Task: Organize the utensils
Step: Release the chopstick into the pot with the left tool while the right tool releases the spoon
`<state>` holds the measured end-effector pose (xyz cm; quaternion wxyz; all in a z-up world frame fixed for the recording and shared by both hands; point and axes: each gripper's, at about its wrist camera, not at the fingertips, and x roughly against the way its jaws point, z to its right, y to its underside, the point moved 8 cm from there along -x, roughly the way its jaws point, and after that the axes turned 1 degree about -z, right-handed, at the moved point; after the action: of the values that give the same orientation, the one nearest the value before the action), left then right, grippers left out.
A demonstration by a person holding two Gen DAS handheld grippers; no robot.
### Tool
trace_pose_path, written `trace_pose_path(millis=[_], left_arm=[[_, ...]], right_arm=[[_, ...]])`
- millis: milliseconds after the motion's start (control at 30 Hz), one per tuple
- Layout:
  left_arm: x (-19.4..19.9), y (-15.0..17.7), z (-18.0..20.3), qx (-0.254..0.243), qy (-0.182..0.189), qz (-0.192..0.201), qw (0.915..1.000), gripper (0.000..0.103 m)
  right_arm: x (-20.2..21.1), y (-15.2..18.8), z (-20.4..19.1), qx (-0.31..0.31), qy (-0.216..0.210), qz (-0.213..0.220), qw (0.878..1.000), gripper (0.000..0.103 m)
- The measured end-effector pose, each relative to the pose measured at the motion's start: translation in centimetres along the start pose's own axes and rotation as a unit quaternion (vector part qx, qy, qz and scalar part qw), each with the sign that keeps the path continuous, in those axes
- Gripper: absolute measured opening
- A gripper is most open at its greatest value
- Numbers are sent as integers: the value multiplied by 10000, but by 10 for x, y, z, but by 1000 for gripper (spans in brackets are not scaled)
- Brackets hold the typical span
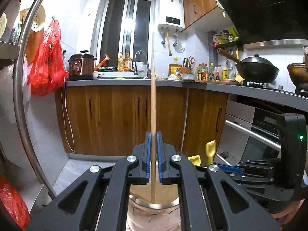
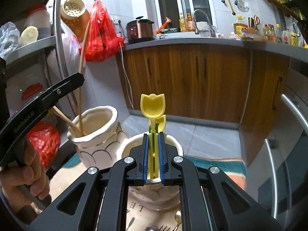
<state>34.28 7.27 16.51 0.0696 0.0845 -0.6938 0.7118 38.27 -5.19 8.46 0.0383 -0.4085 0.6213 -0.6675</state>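
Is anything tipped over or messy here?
Nothing looks spilled or broken. One wooden chopstick leans slanted in the cream ceramic vase, and gold cutlery lies loose on the mat beside the white holder.

two cream jars (image 2: 96,132), two chopsticks (image 2: 81,80), two yellow spoons (image 2: 153,105)

Chopstick (image 2: 81,88) in left jar (image 2: 96,134); spoon (image 2: 153,105) probably in right jar (image 2: 173,144).

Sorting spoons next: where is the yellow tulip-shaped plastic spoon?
Right wrist view, centre: the yellow tulip-shaped plastic spoon stands upright in the right gripper, above the cream ceramic holder.
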Motion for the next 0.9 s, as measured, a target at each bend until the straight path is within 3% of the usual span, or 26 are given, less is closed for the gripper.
trace_pose_path(millis=[100, 367, 467, 500, 733, 900], left_arm=[[2, 0, -3, 4, -23, 1, 10000, 21], [11, -8, -6, -123, -96, 87, 9998, 22], [19, -14, -11, -105, -102, 151, 9998, 29], [23, -16, -14, -79, -101, 170, 9998, 36], [50, -16, -44, 460, -37, 151, 9988, 38], [67, 15, -67, 975, 1, -204, 9950, 38]], right_arm=[[-1, 1, 0, 9, -6, -51, 10000, 11], [0, 1, 4, -36, 23, -86, 10000, 12], [6, 1, 5, -27, 26, -38, 10000, 25], [8, 1, 5, -26, 25, -18, 10000, 26], [33, 13, 11, 70, 74, -36, 9999, 29], [46, 33, 15, 224, 174, -223, 9993, 31]])
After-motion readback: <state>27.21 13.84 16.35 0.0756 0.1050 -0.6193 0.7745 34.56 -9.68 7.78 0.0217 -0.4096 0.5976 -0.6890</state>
